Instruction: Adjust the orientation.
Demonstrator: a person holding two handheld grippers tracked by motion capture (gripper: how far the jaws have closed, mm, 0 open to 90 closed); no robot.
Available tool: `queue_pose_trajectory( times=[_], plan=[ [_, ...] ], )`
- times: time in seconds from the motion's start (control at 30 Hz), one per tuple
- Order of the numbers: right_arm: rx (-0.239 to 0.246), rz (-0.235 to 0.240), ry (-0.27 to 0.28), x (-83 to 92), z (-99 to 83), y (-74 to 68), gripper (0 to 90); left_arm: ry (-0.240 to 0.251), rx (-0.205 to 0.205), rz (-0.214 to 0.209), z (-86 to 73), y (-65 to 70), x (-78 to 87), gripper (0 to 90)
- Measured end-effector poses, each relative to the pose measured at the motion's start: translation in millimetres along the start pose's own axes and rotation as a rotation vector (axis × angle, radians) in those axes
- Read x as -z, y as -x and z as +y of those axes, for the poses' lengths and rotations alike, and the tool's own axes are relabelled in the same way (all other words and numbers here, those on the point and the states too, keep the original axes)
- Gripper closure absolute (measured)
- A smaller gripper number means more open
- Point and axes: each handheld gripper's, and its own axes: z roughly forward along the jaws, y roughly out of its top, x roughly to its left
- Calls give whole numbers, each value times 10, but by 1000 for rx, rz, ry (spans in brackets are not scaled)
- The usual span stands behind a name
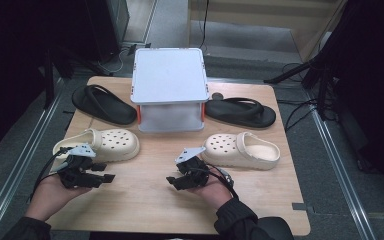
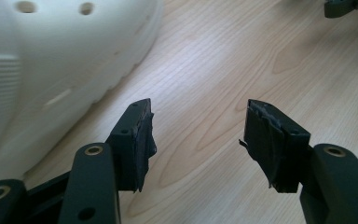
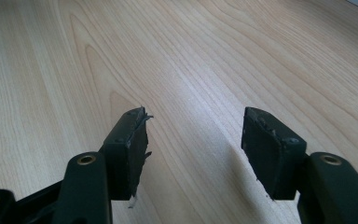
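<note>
On the wooden table [image 1: 145, 200] a cream clog [image 1: 107, 144] lies at the front left and a second cream clog [image 1: 245, 149] at the front right. Behind them lie a black slipper [image 1: 102, 104] on the left and another black slipper [image 1: 242, 111] on the right. My left gripper [image 1: 108, 177] rests low just in front of the left clog, open and holding nothing; in the left gripper view it [image 2: 198, 112] has the clog [image 2: 51, 70] close at its left. My right gripper [image 1: 172, 180] sits beside the right clog's toe, open [image 3: 194, 119] over bare wood.
A white lidded storage box [image 1: 169, 87] with orange latches stands at the middle back, between the two slippers. The right gripper's tip [image 2: 345, 7] shows far off in the left gripper view. Bare wood lies between the two grippers. Dark floor, cables and stands surround the table.
</note>
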Motion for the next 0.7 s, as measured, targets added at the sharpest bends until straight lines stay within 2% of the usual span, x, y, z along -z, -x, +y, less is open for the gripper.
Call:
queue_pose_trajectory(
  times=[0.1,0.2,0.43,0.6,0.7],
  plan=[
    [-1,-1,-1,-2,4,-1,410,11,6,12,-16,-68,92,425],
    [-7,-3,-2,-2,2,0,410,21,33,27,-30,-149,200,426],
    [-12,-10,-8,4,-19,-1,412,48,54,71,-40,-346,422,431],
    [-18,-20,-13,22,-40,-1,412,62,64,107,-14,-512,433,431],
    [-23,-25,-18,30,-55,0,412,62,65,97,9,-595,378,431]
  ],
)
